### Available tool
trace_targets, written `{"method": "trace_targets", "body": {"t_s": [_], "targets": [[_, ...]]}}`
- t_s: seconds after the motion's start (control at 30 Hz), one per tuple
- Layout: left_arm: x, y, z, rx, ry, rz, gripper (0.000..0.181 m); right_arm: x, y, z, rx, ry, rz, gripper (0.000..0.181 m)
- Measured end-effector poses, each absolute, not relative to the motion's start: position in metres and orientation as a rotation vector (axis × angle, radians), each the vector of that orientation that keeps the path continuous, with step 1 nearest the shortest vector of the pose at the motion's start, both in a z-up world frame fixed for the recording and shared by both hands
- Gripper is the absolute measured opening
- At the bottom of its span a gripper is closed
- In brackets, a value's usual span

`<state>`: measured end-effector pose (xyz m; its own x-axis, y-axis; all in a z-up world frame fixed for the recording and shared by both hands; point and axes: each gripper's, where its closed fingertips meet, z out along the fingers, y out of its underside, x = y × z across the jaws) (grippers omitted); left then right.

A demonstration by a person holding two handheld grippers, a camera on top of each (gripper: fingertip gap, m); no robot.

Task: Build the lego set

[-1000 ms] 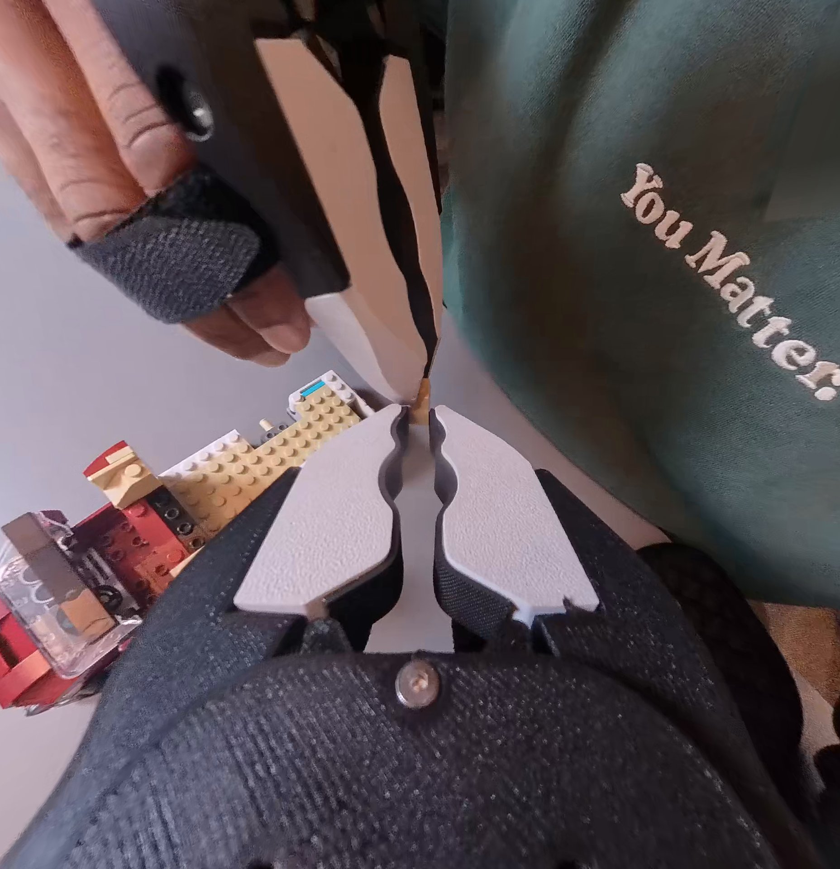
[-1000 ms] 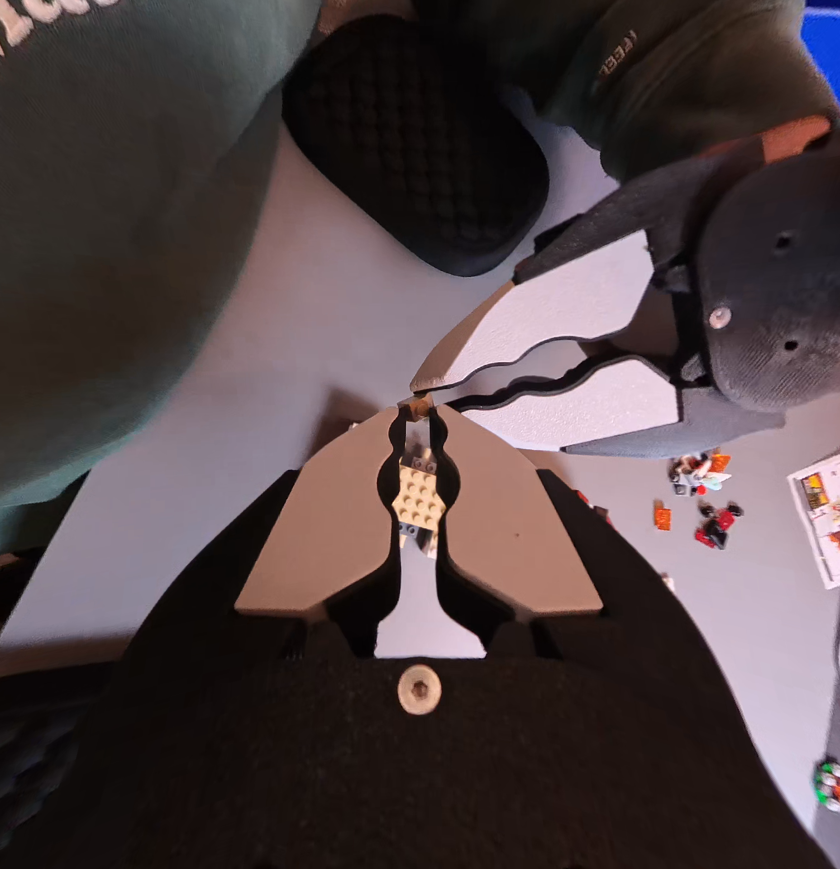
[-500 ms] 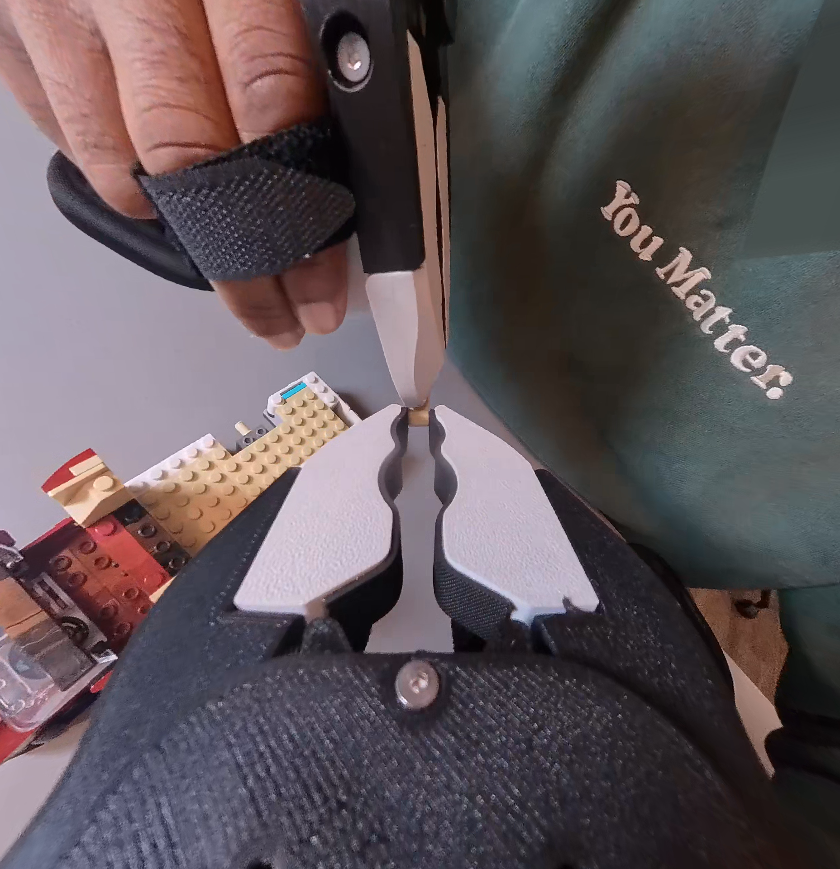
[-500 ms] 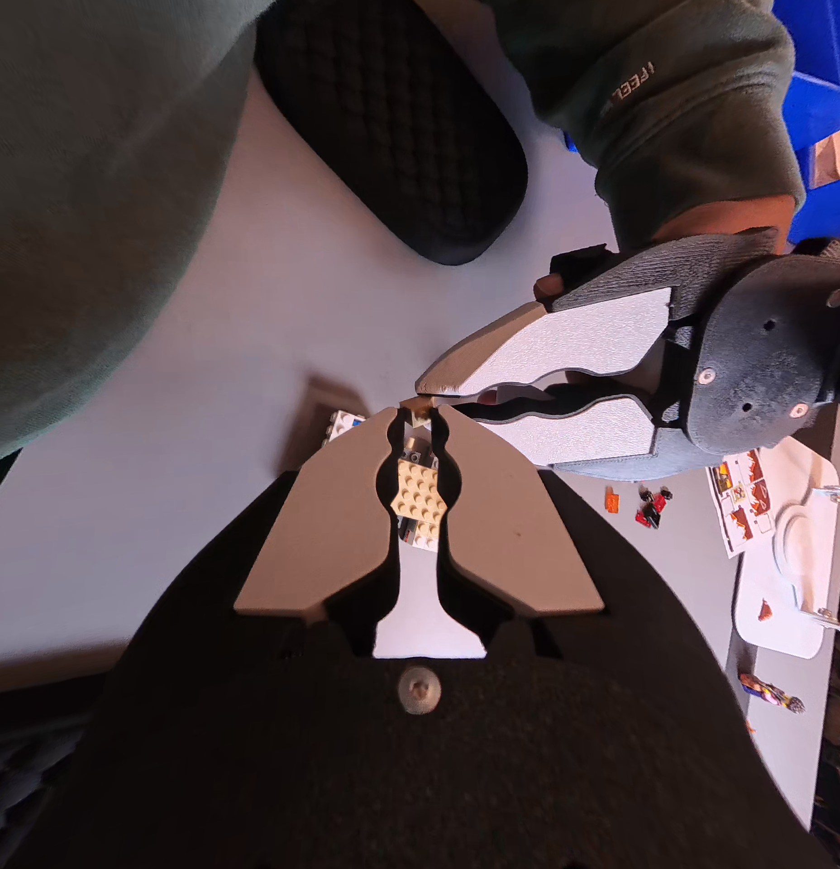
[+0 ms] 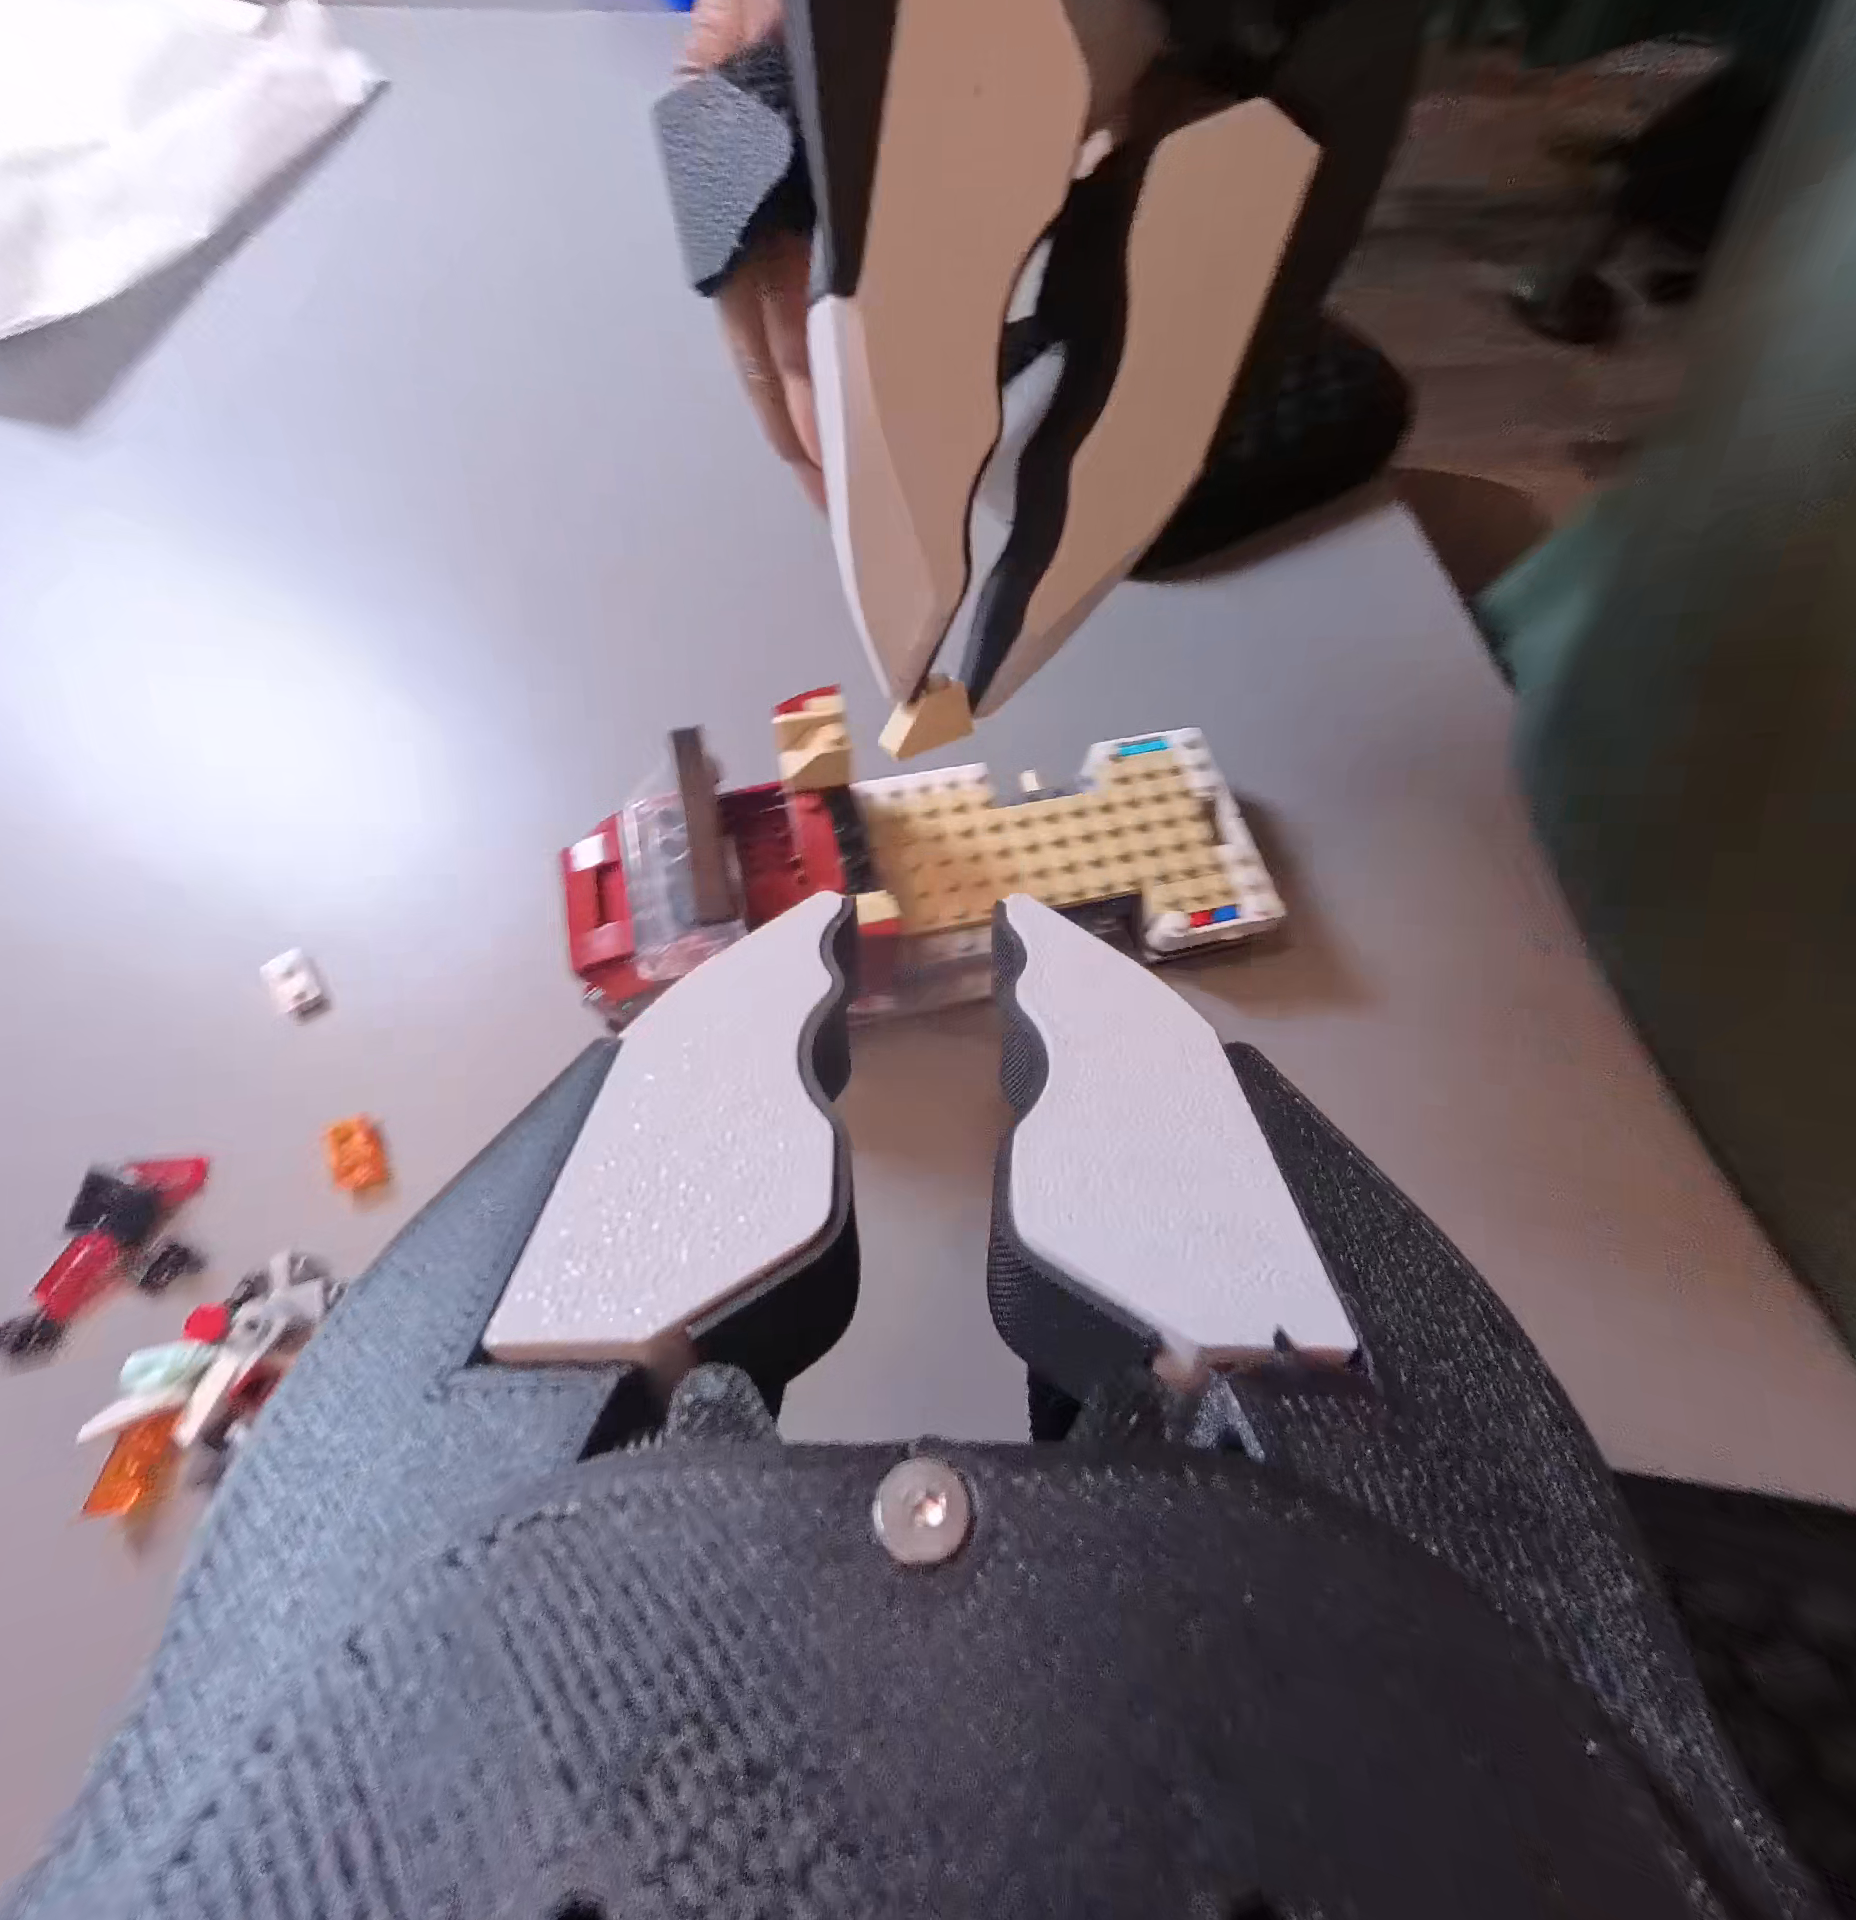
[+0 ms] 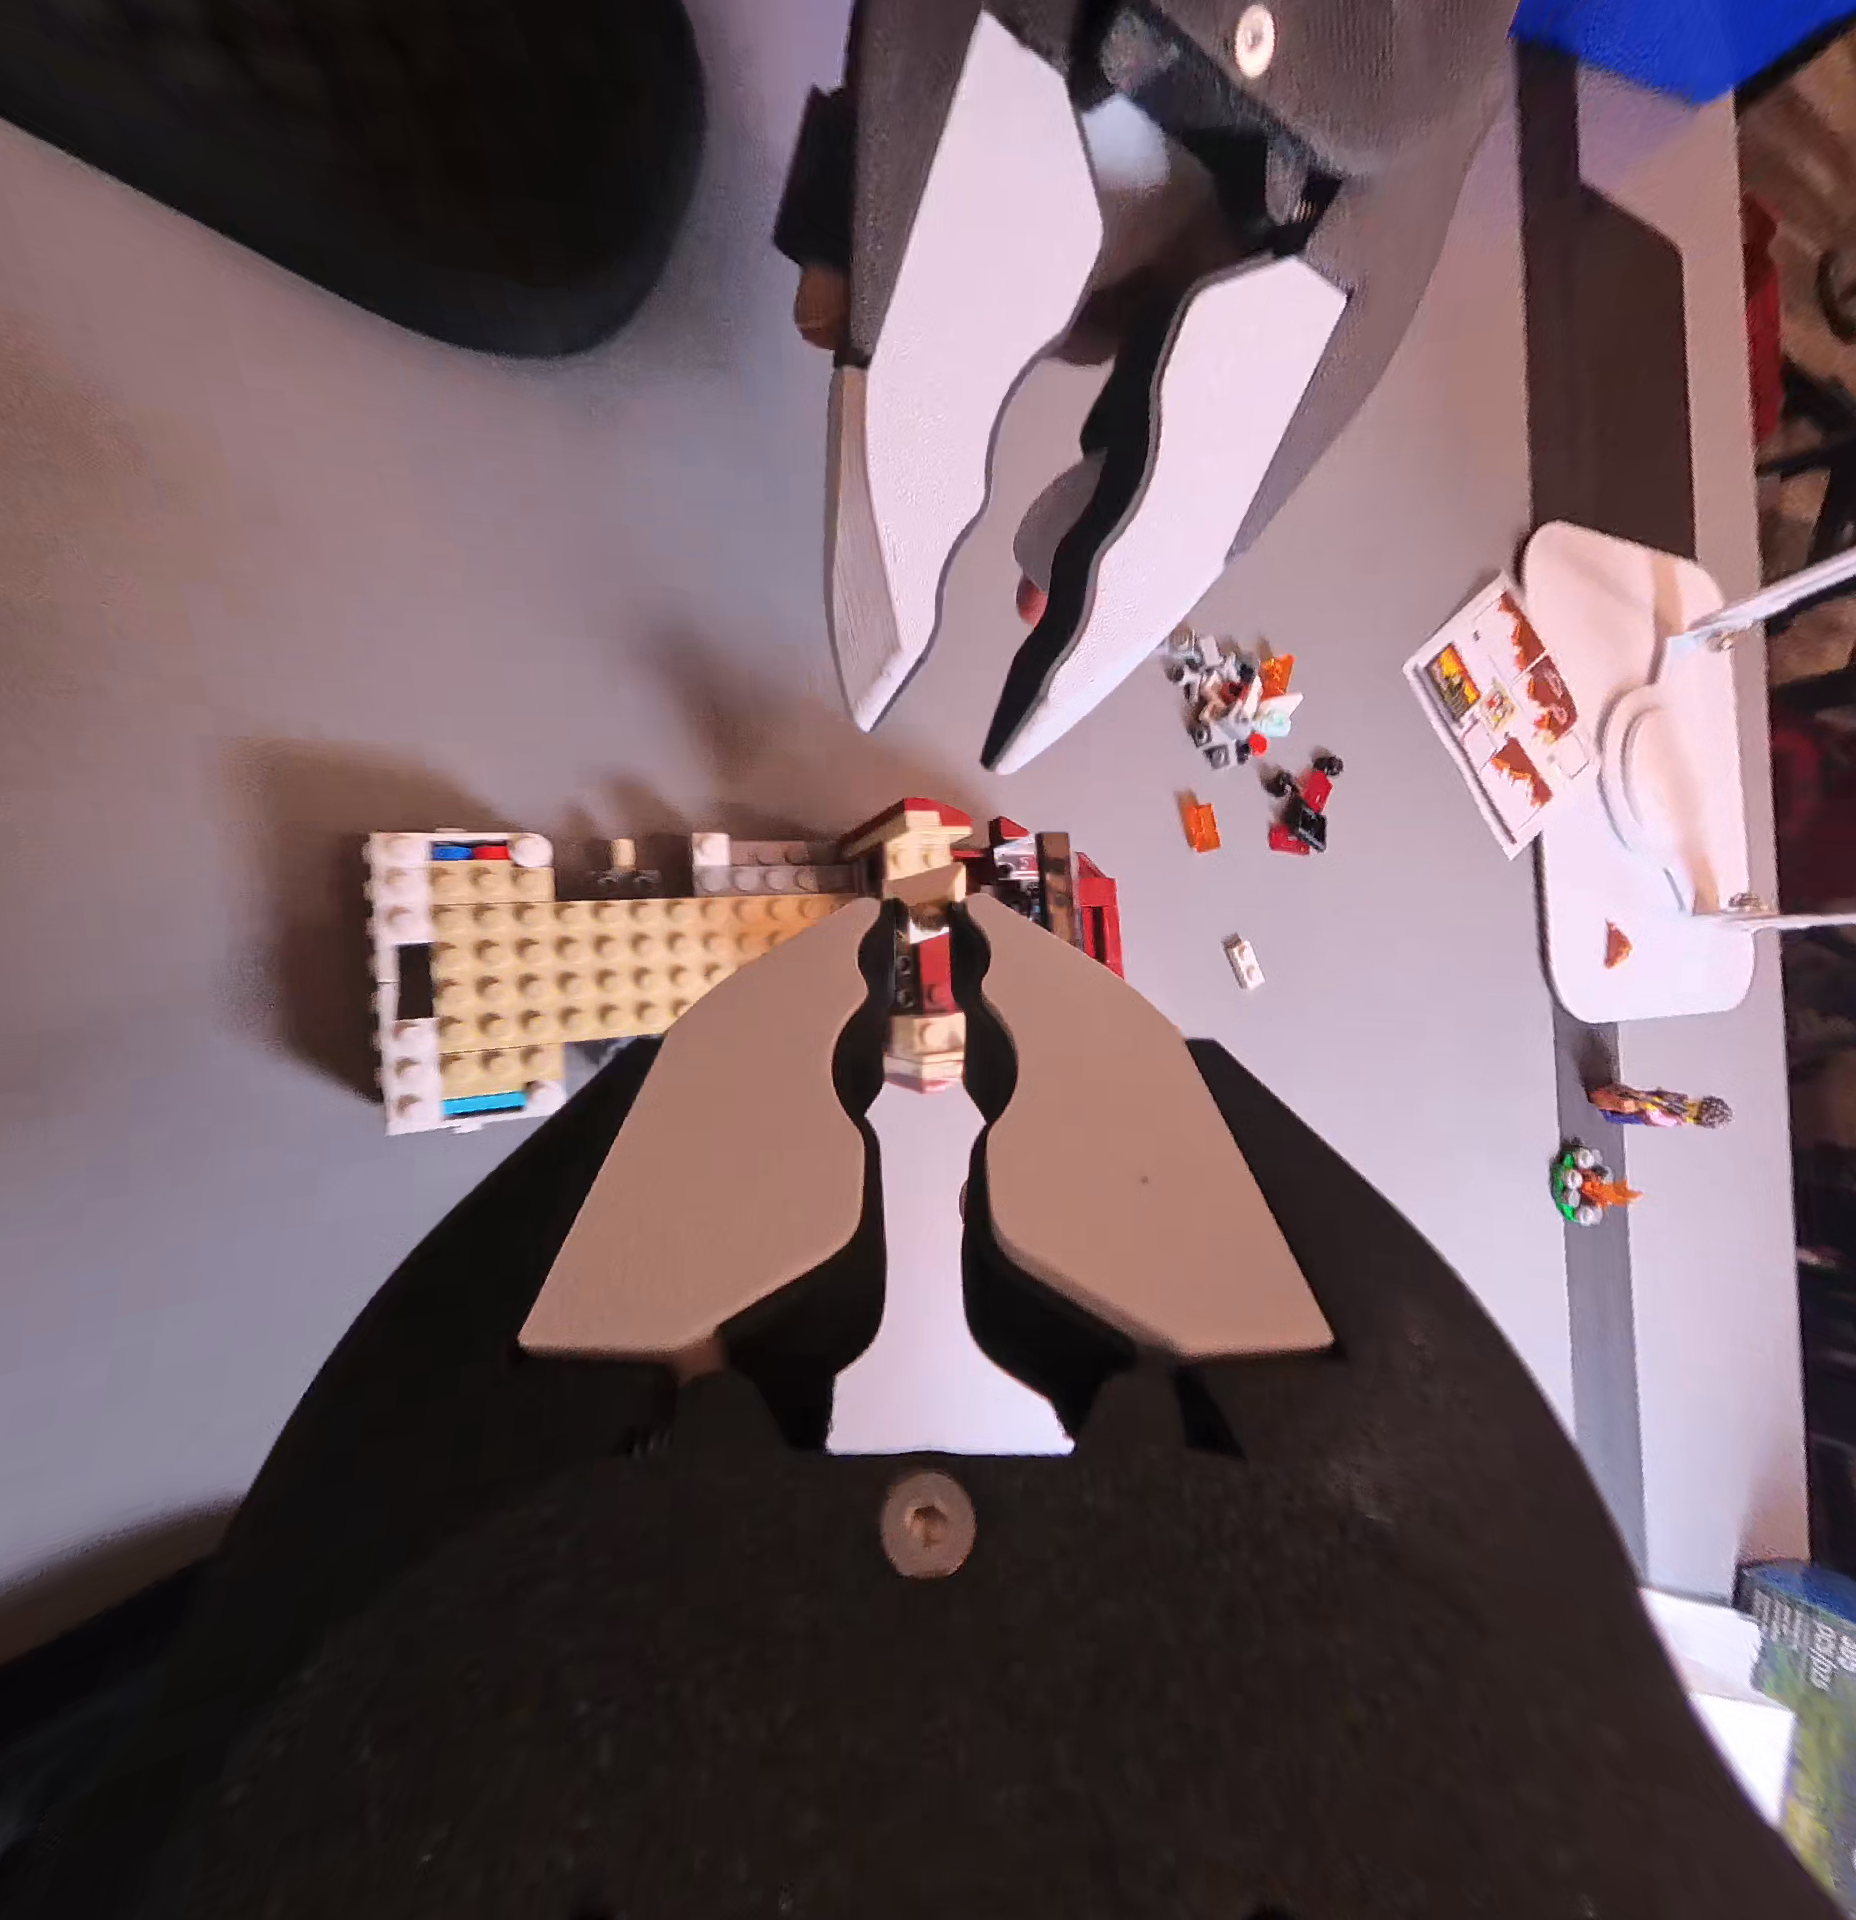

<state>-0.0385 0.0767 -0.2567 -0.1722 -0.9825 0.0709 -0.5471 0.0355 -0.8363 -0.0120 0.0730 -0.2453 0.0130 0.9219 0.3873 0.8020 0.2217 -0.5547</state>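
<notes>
Now right tongs (image 5: 939,696) pinch tan brick (image 5: 926,721) above lego build (image 5: 1049,862); left tongs (image 5: 924,920) parted, empty.

Each claw has a black, coarse-textured printed body with two broad flat finger plates whose inner edges are wavy and lined in black. On the left claw (image 5: 922,920) the plates (image 5: 695,1153) are pale grey and speckled, with a silver screw (image 5: 922,1509) centred at 6 o'clock below them. The right claw (image 6: 924,914) has plates (image 6: 726,1153) that look tan in shade and a duller screw (image 6: 926,1523). A dark green sleeve (image 5: 1724,831) fills the 3 o'clock edge of the left wrist view.
</notes>
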Motion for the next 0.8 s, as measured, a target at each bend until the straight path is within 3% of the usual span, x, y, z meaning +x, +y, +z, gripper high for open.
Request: {"method": "trace_targets", "body": {"t_s": [0.37,0.8], "targets": [[-0.028,0.088,-0.290,-1.590,1.660,-0.894,0.017,-0.023,0.092,-0.282,-1.838,-1.988,0.124,0.010],[-0.028,0.087,-0.295,-1.573,1.642,-0.899,0.018,-0.027,0.090,-0.283,-1.938,-1.986,0.185,0.011]]}}
